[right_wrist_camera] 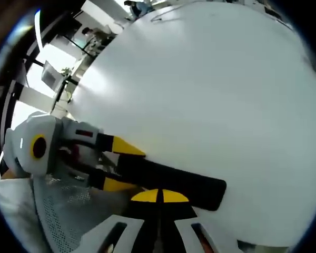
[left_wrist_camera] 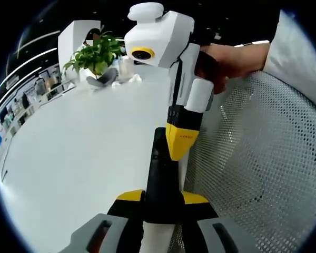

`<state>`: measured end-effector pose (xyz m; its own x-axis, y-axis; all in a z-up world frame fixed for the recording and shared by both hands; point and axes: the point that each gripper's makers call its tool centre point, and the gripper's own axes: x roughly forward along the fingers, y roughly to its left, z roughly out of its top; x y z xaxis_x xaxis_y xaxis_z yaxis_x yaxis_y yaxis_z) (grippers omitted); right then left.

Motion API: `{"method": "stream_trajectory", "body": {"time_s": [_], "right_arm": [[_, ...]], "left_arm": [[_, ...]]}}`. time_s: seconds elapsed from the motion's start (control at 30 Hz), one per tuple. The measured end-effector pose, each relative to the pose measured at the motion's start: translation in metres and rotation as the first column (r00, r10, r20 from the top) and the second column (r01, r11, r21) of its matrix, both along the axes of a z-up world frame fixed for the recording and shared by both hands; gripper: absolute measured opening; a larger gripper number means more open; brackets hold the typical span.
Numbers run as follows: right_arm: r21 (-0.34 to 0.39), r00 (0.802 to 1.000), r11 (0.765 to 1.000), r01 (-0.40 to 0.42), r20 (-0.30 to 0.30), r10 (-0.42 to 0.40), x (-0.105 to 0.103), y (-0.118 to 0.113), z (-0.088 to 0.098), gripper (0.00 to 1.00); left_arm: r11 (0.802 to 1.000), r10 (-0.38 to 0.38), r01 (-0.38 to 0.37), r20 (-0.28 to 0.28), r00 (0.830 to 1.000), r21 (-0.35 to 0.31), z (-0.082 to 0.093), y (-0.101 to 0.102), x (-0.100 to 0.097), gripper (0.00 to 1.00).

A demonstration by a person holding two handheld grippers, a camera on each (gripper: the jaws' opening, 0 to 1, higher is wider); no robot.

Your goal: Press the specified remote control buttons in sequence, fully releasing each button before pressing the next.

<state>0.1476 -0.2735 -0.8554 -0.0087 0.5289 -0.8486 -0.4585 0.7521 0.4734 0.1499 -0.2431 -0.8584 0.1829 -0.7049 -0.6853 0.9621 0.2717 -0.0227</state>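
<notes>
Lying on the white table (left_wrist_camera: 84, 158) is one black remote control (left_wrist_camera: 160, 184), long and narrow; it is the only remote that I can count. Two grippers work at it. The left gripper (left_wrist_camera: 162, 199) has its jaws clenched on the near end of the remote, one yellow tip at each side of it. The right gripper (left_wrist_camera: 180, 145) comes down from above, tilted, and its yellow tips are pressed together with no gap; they touch the top face of the remote near its middle. A hand (left_wrist_camera: 229, 60) holds this gripper by the grip.

From the right gripper view, the remote (right_wrist_camera: 174, 184) lies flat, with the left gripper (right_wrist_camera: 121, 166) grasping one end.

Beside the remote stands one mesh chair (left_wrist_camera: 258, 158), touching the table edge. Far behind the remote is one green plant (left_wrist_camera: 95, 55), and near it some small white things, too blurred to name.
</notes>
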Motion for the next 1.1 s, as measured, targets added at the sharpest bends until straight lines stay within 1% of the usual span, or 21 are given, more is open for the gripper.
{"method": "stream_trajectory", "body": {"time_s": [0.53, 0.77, 0.97, 1.1], "right_arm": [[0.024, 0.999, 0.999, 0.03, -0.029, -0.029, 0.0006, -0.001, 0.0005, 0.0], [0.041, 0.997, 0.998, 0.05, -0.052, -0.048, 0.0008, -0.0008, 0.0013, 0.0], [0.039, 0.997, 0.998, 0.049, -0.057, -0.047, 0.0001, -0.0003, 0.0021, 0.0], [0.049, 0.994, 0.996, 0.071, -0.081, -0.067, 0.0007, -0.0005, 0.0022, 0.0]], "left_arm": [[1.0, 0.0, 0.0, -0.001, 1.0, -0.004, -0.0004, 0.0002, 0.0, 0.25], [1.0, 0.0, 0.0, -0.001, 1.0, -0.005, -0.0003, 0.0003, -0.0001, 0.25], [1.0, 0.0, 0.0, -0.001, 1.0, -0.005, 0.0, 0.0003, -0.0001, 0.25], [1.0, 0.003, -0.003, -0.004, 1.0, -0.008, 0.0002, 0.0004, -0.0003, 0.25]]}}
